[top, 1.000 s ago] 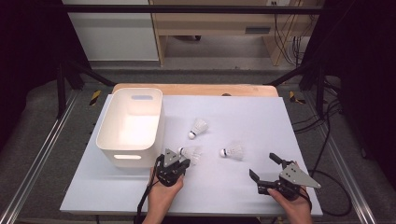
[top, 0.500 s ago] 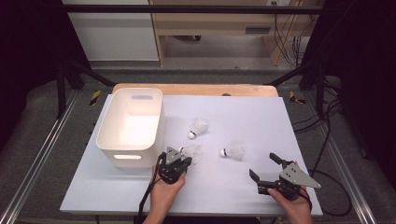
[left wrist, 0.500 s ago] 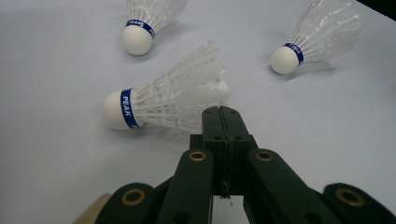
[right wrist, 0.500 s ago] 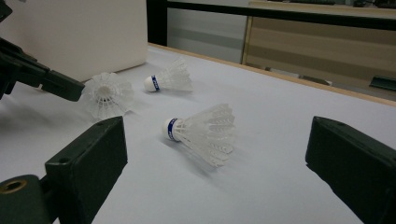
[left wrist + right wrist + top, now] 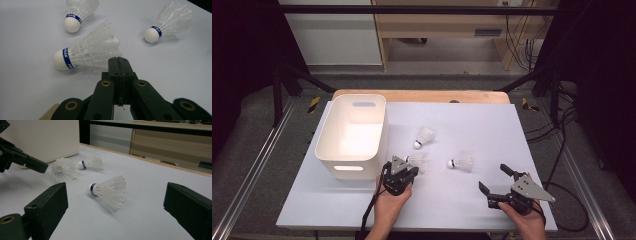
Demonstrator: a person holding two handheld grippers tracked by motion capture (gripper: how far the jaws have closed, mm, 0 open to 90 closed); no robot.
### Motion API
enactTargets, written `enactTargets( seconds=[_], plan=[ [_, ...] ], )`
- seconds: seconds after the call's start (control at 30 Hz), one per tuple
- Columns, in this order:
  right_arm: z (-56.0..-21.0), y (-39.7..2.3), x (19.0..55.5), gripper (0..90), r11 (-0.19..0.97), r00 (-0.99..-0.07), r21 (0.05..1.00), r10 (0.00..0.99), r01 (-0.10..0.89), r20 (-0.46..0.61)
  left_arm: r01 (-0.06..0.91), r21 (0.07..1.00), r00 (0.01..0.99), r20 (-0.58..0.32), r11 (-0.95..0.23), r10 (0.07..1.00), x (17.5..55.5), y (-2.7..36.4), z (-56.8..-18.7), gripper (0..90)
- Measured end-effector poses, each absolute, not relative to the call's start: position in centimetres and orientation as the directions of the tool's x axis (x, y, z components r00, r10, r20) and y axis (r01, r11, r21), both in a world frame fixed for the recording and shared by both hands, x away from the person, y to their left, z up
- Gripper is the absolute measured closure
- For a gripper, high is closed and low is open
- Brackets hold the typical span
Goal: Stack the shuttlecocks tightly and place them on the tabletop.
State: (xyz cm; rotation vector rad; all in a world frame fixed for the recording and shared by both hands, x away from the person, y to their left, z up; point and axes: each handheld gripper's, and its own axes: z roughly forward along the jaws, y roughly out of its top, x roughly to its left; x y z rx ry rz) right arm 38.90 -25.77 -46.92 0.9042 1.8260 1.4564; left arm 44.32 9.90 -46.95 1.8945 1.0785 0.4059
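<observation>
Three white shuttlecocks with blue bands lie on the white table (image 5: 462, 210). My left gripper (image 5: 413, 170) is shut with nothing between its jaws. Its tip (image 5: 118, 60) rests against the feathers of the nearest shuttlecock (image 5: 85, 53) (image 5: 418, 162), which lies on its side right of the bin. A second shuttlecock (image 5: 426, 136) (image 5: 77, 12) lies farther back, and a third (image 5: 462, 162) (image 5: 170, 22) lies to the right. My right gripper (image 5: 493, 177) (image 5: 115, 188) stands open near the front right, aimed at the third shuttlecock (image 5: 110, 190) a short way ahead of it.
A white plastic bin (image 5: 367, 170) (image 5: 45, 137) stands at the left of the table, close behind the left gripper. A wooden board edge (image 5: 422, 96) runs along the far side. Metal frame rails flank the table.
</observation>
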Motion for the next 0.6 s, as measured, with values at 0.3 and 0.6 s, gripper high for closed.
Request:
enactTargets(
  seconds=[0.3,0.6],
  plan=[
    [-46.9,-25.8,38.9,5.7,0.155,-0.569,0.979,0.821,0.130,-0.054,0.478,0.853,0.584,-0.128,-0.212,0.801,43.8,10.2,-46.8,85.6],
    [-46.9,-25.7,38.9,5.7,0.159,-0.569,0.979,0.820,0.130,-0.058,0.347,0.921,0.646,-0.099,-0.177,0.757,43.1,10.2,-46.8,43.6]
  ],
)
